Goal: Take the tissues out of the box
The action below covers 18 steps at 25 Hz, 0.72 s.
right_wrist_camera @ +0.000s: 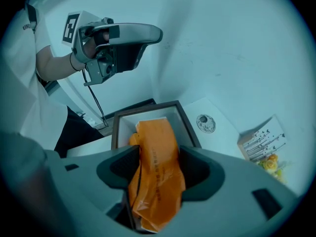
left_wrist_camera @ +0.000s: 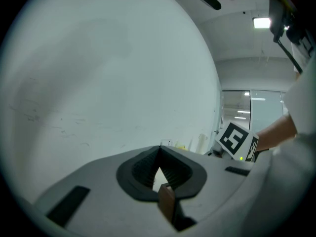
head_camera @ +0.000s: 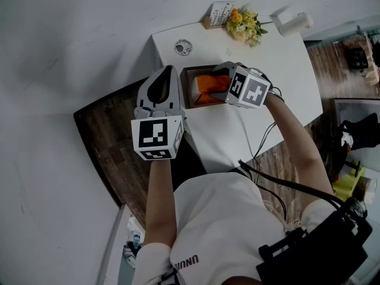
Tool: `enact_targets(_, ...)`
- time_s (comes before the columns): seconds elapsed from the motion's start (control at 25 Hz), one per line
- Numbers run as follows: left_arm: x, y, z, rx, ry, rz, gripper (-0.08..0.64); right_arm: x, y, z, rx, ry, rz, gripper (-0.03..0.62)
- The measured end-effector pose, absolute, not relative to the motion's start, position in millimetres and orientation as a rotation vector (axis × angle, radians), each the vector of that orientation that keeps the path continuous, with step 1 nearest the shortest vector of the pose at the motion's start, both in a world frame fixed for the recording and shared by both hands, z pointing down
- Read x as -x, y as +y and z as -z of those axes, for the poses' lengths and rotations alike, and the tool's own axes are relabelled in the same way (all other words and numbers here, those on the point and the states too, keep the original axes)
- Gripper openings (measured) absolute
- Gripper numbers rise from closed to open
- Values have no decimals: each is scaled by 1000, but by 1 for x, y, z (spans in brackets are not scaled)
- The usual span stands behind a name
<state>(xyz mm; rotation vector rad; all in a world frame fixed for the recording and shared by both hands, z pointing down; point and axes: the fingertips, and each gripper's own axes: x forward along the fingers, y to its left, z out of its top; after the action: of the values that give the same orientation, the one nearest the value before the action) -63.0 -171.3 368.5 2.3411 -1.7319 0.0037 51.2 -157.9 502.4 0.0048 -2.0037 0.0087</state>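
Jaws of the right gripper (right_wrist_camera: 159,152) pinch a crinkly orange plastic tissue pack (right_wrist_camera: 154,186) over the square brown-rimmed box (right_wrist_camera: 187,120); left gripper (left_wrist_camera: 159,151) jaws meet at the tips.

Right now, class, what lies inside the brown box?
An orange tissue pack, clamped by the right gripper, sits partly inside the box. The floor beneath it is covered; anything else there is unseen.

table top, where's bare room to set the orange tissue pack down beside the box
Barest: the white table between the box and the near edge, crossed only by a cable, and the stretch right of the right gripper, which grips the orange pack. Crowded along the far edge: round disc, card, flowers, white object.
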Motion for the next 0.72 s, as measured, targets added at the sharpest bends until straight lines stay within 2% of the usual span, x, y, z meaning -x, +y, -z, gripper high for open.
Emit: enact_targets(0.72, 63, -171, -371, -2331, -1731, -4, 14, -52, -158, -509, 7, -1961, 70, 257)
